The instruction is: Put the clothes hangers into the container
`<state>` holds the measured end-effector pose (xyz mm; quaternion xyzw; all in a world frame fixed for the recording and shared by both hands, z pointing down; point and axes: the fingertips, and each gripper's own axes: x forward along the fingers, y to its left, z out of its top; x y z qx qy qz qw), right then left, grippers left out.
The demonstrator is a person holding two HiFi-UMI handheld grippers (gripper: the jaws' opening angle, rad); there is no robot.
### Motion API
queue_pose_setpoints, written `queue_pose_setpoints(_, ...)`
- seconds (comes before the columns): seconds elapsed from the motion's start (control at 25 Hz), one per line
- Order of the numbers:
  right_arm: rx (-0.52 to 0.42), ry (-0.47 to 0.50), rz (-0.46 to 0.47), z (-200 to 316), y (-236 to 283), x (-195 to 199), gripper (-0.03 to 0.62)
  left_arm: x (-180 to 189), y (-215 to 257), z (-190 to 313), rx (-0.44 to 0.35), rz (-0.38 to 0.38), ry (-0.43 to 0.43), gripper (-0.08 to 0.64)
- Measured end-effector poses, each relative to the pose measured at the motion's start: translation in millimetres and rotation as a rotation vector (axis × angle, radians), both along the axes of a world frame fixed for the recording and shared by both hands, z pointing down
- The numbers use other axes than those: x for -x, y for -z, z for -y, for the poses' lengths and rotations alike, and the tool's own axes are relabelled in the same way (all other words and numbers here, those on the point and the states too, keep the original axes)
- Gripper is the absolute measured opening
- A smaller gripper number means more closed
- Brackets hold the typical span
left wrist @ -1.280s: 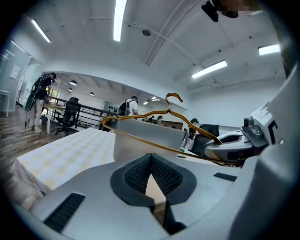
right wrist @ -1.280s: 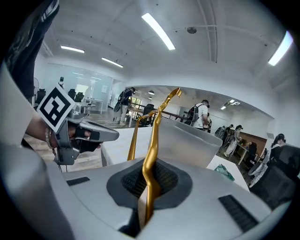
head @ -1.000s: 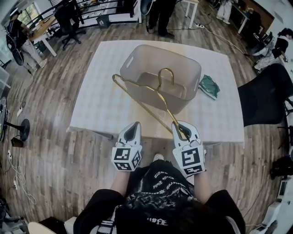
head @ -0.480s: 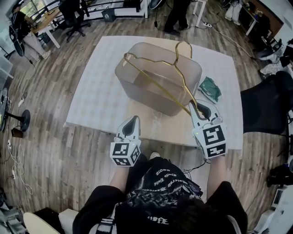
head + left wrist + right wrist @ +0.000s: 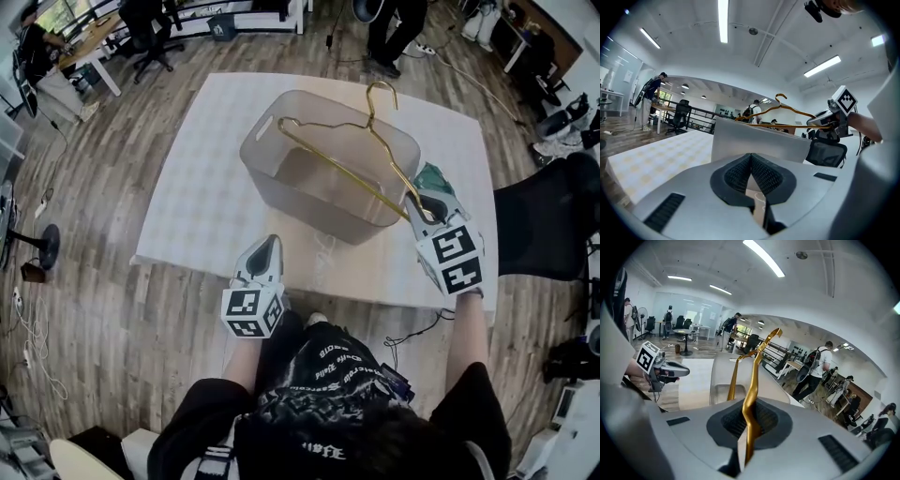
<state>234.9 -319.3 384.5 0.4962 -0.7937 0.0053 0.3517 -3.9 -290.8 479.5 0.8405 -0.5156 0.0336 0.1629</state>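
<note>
- Floor (image 5: 94, 309): grey-brown wood planks.
- Table (image 5: 206, 187): centre, pale checked cover.
- Office chair (image 5: 544, 220): black, right of table.
- Desk (image 5: 89, 47): far left.
- Ceiling (image 5: 679, 18): white, with strip lights (image 5: 723, 21).

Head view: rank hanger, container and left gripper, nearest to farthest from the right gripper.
1. Hanger: clamped in the right gripper.
2. Container: just left of it.
3. Left gripper: farthest left, at the table's near edge.

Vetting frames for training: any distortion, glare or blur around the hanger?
Head view: fisheye bows the table edges; hanger sharp, evenly lit. Right gripper view: dark round border, hanger glints brightly. Left gripper view: ceiling lights blown out.
</note>
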Motion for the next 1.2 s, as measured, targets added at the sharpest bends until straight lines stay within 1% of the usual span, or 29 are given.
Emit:
queue_pose_setpoints(0.16, 0.049, 0.024, -0.045, 14, -9, 5, 0.008, 2, 1, 11, -0.002, -0.002, -0.02, 0.02)
queue_pose_setpoints(0.52, 0.141, 0.107, -0.155, 35, -29, 23, 0.008, 16, -2, 29, 0.002, -0.004, -0.002, 0.02)
queue_pose_setpoints(0.68, 0.187, 0.138, -0.164, 45, -39, 24, 0.008, 13, -3, 32, 0.002, -0.005, -0.009, 0.02)
queue_pose_setpoints(0.8, 0.235, 0.147, -0.166, 53, -45, 23, 0.008, 15, -4, 35, 0.018, -0.015, -0.002, 0.02)
queue_pose_setpoints(1.04, 0.304, 0.196, -0.212, 63, -61, 25, 0.008, 16, -9, 37, 0.029, -0.008, 0.007, 0.02)
queue_pose_setpoints(1.2, 0.342, 0.226, -0.225, 73, -71, 28, 0.008, 18, -15, 39, 0.048, -0.017, 0.024, 0.02)
